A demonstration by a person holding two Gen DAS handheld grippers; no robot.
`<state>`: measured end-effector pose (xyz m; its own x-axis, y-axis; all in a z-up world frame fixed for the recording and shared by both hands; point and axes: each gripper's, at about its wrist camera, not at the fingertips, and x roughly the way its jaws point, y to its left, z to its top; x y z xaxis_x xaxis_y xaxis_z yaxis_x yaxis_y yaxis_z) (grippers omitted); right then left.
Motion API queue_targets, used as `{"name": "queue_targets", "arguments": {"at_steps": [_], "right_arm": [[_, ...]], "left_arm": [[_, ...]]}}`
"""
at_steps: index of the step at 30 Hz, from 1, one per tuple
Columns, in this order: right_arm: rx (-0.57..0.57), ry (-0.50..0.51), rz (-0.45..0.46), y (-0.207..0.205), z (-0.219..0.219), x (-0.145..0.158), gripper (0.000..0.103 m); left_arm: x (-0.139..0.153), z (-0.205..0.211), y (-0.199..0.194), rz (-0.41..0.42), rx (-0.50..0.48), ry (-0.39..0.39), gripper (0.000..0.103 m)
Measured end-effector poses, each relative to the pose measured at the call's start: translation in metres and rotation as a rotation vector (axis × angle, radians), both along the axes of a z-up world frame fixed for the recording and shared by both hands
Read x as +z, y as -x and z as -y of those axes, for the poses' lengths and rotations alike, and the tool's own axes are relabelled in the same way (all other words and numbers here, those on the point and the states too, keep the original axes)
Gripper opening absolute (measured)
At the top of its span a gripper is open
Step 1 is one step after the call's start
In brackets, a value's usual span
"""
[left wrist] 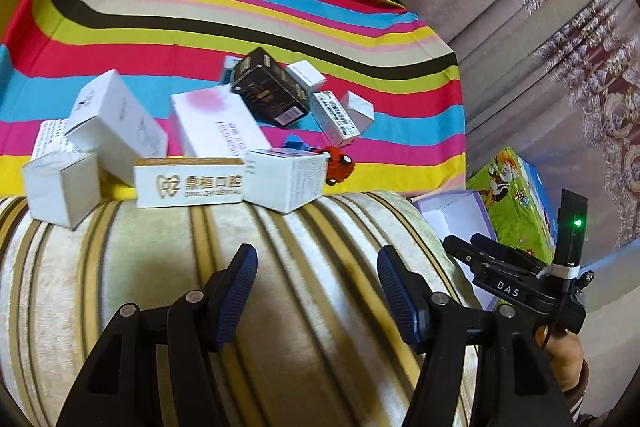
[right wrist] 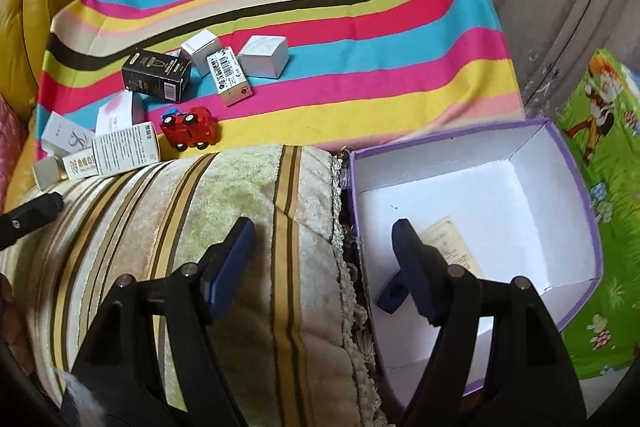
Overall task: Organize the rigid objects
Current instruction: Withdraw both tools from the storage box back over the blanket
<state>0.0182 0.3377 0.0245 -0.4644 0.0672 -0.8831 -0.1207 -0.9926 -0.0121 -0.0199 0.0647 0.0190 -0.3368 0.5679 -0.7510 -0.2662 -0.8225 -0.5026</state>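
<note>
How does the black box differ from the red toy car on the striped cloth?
The black box is a dark carton with pale print and a barcode label; the red toy car is glossy red with wheels. The black box is larger and lies among the white boxes; the red toy car sits nearer the cushion edge. Both rest on the striped cloth.

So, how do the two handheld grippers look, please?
Both grippers, left and right, have black angular frames with silver rivets and dark blue ribbed pads. In the left wrist view the right gripper's body reads "DAS", with a green light and a white tie.
</note>
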Motion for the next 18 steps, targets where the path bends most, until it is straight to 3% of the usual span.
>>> {"name": "queue_targets", "arguments": {"at_steps": [6, 18], "right_arm": [[0.027, -0.040, -0.002, 0.004, 0.014, 0.004, 0.075], [0.098, -0.029, 0.009, 0.022, 0.048, 0.009, 0.075]], "left_arm": [[-0.003, 0.021, 0.005, 0.010, 0.012, 0.003, 0.064], [-0.003, 0.064, 0.009, 0.012, 0.057, -0.006, 0.064]]}}
